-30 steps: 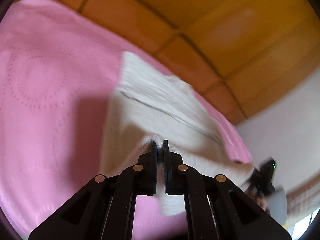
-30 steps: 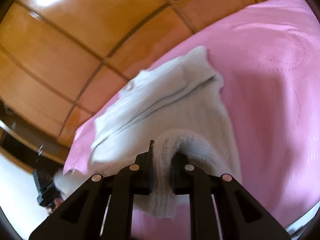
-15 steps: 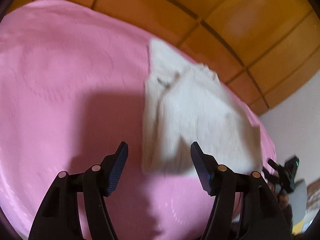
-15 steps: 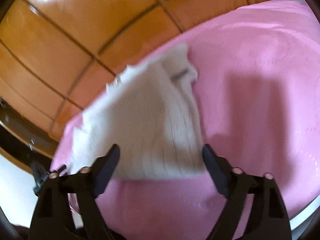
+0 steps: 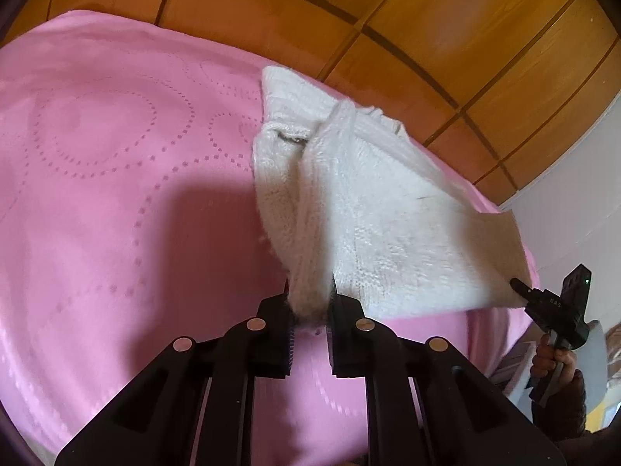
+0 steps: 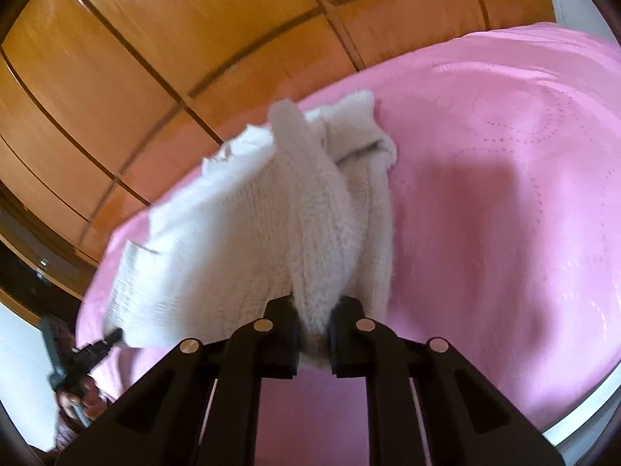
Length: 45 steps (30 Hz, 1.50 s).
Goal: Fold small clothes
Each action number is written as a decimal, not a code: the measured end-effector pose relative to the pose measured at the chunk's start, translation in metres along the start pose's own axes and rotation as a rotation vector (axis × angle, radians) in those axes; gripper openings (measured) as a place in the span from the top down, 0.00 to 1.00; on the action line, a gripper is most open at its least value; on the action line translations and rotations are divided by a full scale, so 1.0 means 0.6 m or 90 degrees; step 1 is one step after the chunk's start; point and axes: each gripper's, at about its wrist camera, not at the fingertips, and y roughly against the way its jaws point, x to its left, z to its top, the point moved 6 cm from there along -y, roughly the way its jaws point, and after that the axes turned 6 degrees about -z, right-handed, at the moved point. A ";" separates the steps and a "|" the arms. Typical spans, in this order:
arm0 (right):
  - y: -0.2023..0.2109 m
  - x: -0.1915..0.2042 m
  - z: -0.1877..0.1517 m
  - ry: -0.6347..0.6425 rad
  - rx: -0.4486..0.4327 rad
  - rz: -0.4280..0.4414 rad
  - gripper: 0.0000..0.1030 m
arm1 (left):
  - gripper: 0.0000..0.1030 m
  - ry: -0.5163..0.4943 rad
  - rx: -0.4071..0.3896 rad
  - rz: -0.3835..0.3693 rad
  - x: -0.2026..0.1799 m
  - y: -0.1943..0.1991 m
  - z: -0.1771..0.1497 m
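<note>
Both tongs gripped the same white knit. Left tongs [image 5: 309,303] were closing, their jaws pinching a bunched corner of the knit [image 5: 368,209], which rose from the jaws and spread ahead and to their right over the pink cover [image 5: 116,194]. Right tongs [image 6: 313,312] were clamped together on another bunched corner of the knit [image 6: 271,225], with the cloth fanning ahead and to their left. Each tool showed in the other's view: the right tongs at the knit's far right corner, the left tongs [image 6: 112,336] at its far left corner, each held by a hand [image 5: 551,353]. Beyond the knit stood wooden panels [image 5: 427,19].
</note>
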 end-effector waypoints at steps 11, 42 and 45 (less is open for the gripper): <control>0.074 -0.029 -0.127 -0.001 0.092 0.000 0.92 | 0.90 0.053 0.038 -0.037 0.016 0.096 -0.136; 0.073 0.064 -0.001 0.159 -0.042 -0.068 0.94 | 0.96 -0.116 -0.055 0.031 -0.035 0.090 -0.028; 0.089 0.087 0.034 0.155 -0.077 -0.046 0.94 | 0.96 -0.121 -0.095 0.013 -0.056 0.112 -0.001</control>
